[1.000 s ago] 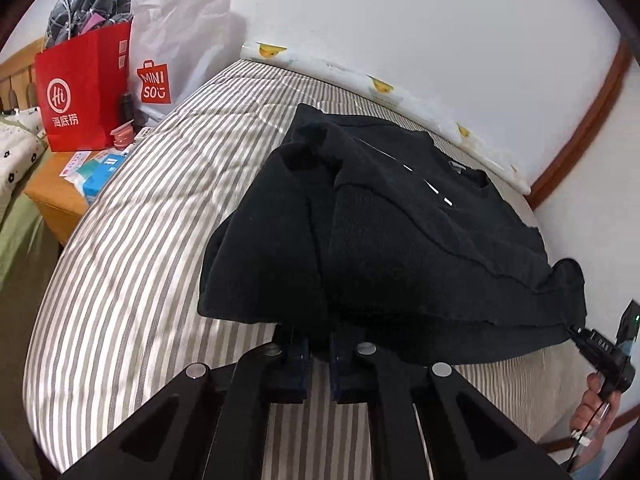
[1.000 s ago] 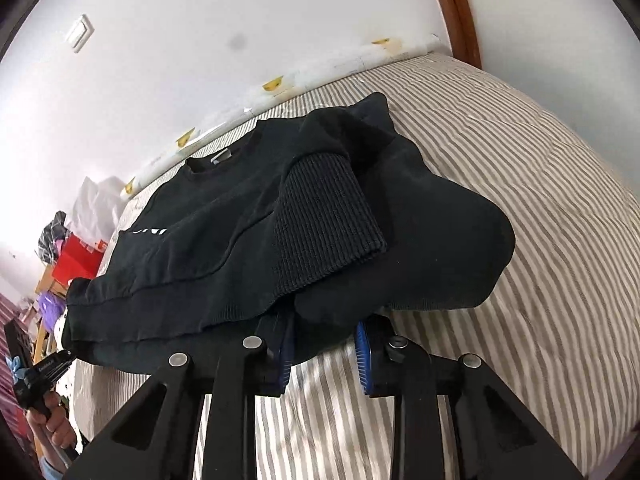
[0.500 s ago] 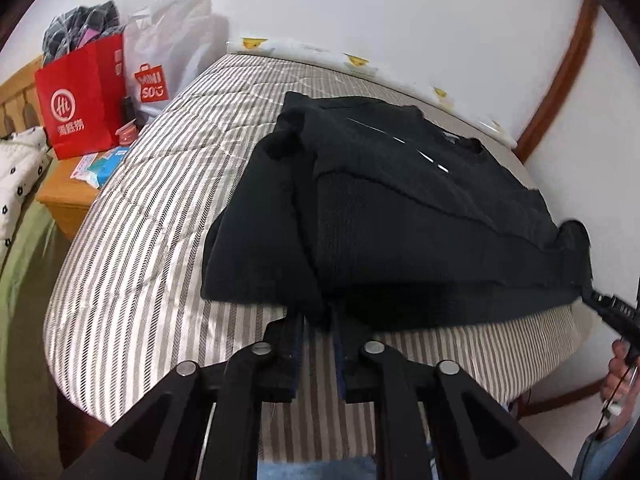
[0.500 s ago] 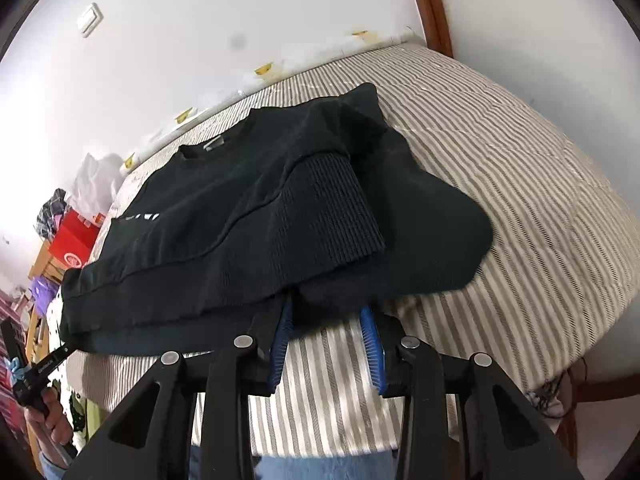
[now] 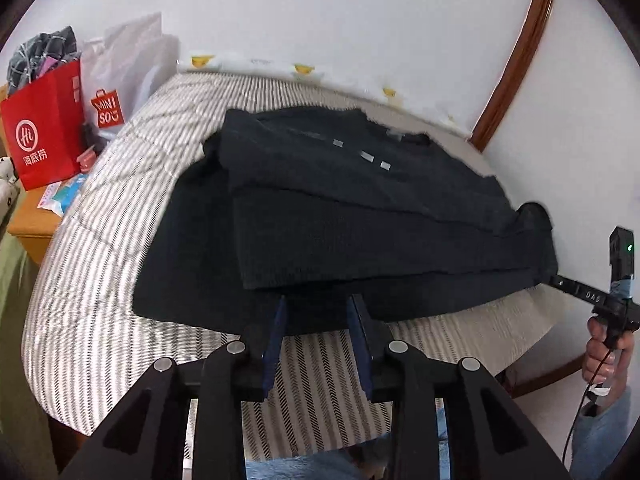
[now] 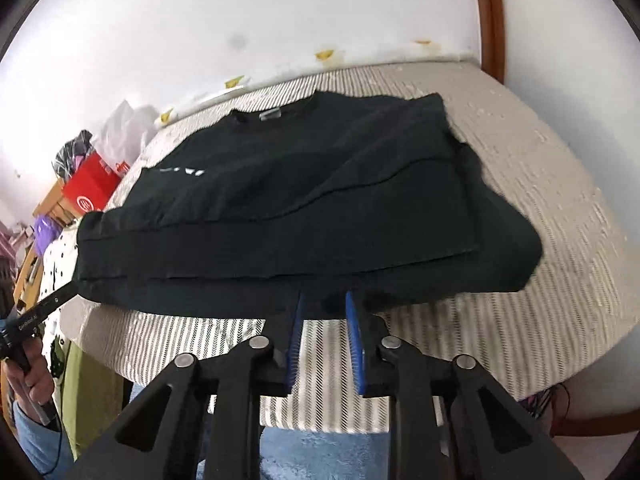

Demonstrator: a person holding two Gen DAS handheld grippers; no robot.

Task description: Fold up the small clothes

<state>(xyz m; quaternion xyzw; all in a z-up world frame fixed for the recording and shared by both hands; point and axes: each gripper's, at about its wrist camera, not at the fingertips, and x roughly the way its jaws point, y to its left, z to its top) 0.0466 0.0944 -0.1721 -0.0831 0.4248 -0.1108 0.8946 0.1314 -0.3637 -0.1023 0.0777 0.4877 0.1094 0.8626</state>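
A black sweater [image 5: 340, 208] lies flat on the striped bed [image 5: 96, 280], both sleeves folded over its body, neck toward the wall. It also shows in the right wrist view [image 6: 304, 208]. My left gripper [image 5: 318, 308] is open, its blue pads either side of the near hem at the sweater's left part. My right gripper [image 6: 325, 302] is open at the near hem on the right part. Neither holds the cloth. The other gripper's tip reaches each view's edge by the hem corners [image 5: 576, 288] [image 6: 48, 304].
A red paper bag [image 5: 44, 128] and a white Miniso bag [image 5: 116, 88] stand on a wooden bedside table [image 5: 28, 220] at the left. A white wall and a brown wooden frame [image 5: 516, 56] lie behind the bed. The bed's near edge is just below the grippers.
Both grippers have opened and let go of the sweater's hem, which now lies flat on the bed. Both have drawn back toward the bed's near edge.
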